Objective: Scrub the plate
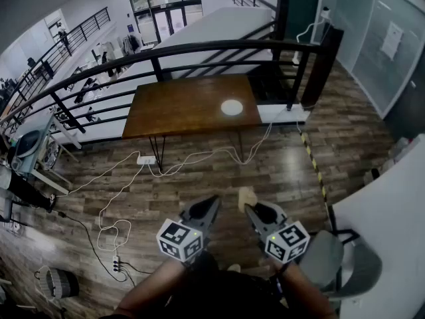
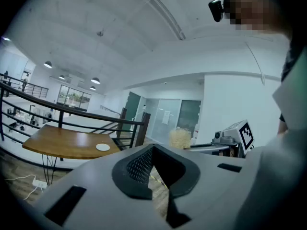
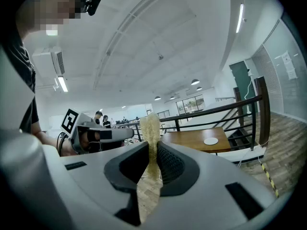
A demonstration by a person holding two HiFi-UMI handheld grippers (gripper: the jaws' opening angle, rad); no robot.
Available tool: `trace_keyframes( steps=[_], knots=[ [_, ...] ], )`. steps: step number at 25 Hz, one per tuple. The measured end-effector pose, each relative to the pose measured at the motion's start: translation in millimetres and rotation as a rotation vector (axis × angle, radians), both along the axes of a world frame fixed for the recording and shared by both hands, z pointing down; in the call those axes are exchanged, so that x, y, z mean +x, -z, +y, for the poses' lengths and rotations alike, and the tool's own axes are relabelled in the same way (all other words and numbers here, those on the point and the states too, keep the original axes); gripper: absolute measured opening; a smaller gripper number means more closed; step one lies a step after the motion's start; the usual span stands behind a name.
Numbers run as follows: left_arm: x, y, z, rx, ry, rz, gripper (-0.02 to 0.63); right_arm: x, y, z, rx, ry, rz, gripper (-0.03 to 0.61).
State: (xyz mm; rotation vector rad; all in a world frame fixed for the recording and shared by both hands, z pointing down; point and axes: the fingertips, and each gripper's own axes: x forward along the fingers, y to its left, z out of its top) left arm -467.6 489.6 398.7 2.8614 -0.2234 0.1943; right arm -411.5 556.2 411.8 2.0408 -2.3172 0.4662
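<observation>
The wooden table (image 1: 186, 105) stands well apart from me, and the plate (image 1: 232, 107) lies on its top, toward the right end. I judge the plate light, stiff, slick and breakable, best steadied at its rim. It looks small, round, white and flat. My right gripper (image 1: 252, 211) is clamped on a pale fibrous scrubber (image 3: 149, 128). My left gripper (image 1: 211, 206) is closed on nothing.

Left claw (image 1: 211, 203) closed and empty, right claw (image 1: 252, 211) pinching scrub pad (image 3: 149, 128), both side by side
</observation>
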Motion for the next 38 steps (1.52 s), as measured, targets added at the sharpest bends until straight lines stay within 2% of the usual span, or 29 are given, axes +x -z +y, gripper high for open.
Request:
trace_keyframes(
  steps=[8, 13, 21, 28, 32, 38],
  knots=[
    [-2.6, -0.8, -2.6, -0.019, -0.013, 0.012, 0.008, -5.7, 1.0, -4.4, 0.004, -0.004, -0.004, 0.058],
    [-5.7, -13.4, -25.2, -0.051, -0.013, 0.006, 0.009, -12.0, -12.0, -26.2, -0.02, -0.001, -0.016, 0.058],
    [-4.9, -17.8, -95.5, -0.087, -0.043, 0.038, 0.009, -14.3, -13.2, -101.7, -0.007, -0.008, -0.038, 0.064],
    [-4.4, -11.9, -156.9, -0.083, -0.114, 0.031, 0.009, -12.3, -17.8, -169.9, -0.021, -0.057, -0.06, 0.066],
    [4.7, -16.8, -179.2, -0.09, -0.151, 0.021, 0.009, 4.1, -21.7, -194.0, -0.025, -0.098, -0.072, 0.066],
    [44.9, -34.5, -207.5, -0.131, -0.154, 0.002, 0.009, 52.2, -31.1, -216.1, -0.042, -0.129, -0.083, 0.067]
  ],
)
